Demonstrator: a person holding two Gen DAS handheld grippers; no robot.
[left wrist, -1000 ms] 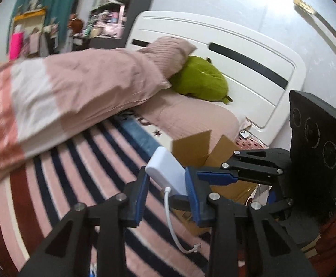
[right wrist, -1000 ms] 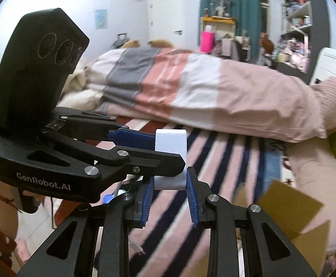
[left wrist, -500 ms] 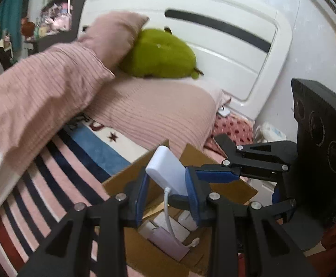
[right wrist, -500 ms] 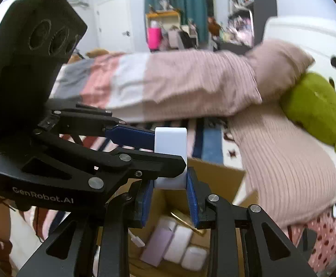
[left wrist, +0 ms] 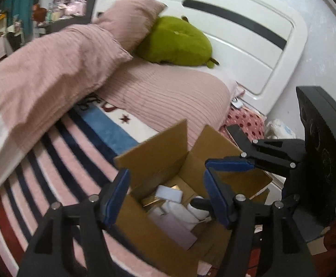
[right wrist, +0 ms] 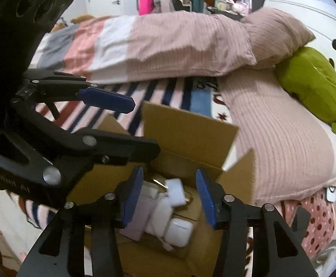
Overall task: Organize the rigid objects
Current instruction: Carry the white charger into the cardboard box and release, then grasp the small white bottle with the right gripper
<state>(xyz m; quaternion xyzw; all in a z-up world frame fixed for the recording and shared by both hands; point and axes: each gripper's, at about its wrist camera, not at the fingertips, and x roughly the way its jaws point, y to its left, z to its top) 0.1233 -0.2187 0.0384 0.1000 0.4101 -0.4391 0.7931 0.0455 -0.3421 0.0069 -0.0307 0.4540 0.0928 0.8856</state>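
With both grippers poised over the cardboard box (right wrist: 186,133) on the striped bedspread (left wrist: 52,161), the sorting appears well advanced. Left gripper (left wrist: 165,198): jaws spread wide, nothing between them. Right gripper (right wrist: 168,198): jaws likewise apart and empty, directly above the box opening. Inside the box, in the right wrist view, lie a white rectangular block (right wrist: 176,191) resting tilted on top of the other contents, a white earbud-style case (right wrist: 179,232) below it, a pale lilac flat item (right wrist: 140,217) to the left, and a glimpse of something gold (right wrist: 158,182) (identity unclear through blur). The box flaps stand up and open. Judgement: several rigid items are already collected in the box, and neither gripper carries anything at present. No further loose rigid objects can be seen on the visible bed surface, which holds only the pink duvet (right wrist: 168,46), pillow (left wrist: 131,18) and green plush toy (left wrist: 174,41); whether more remain out of frame cannot be determined.
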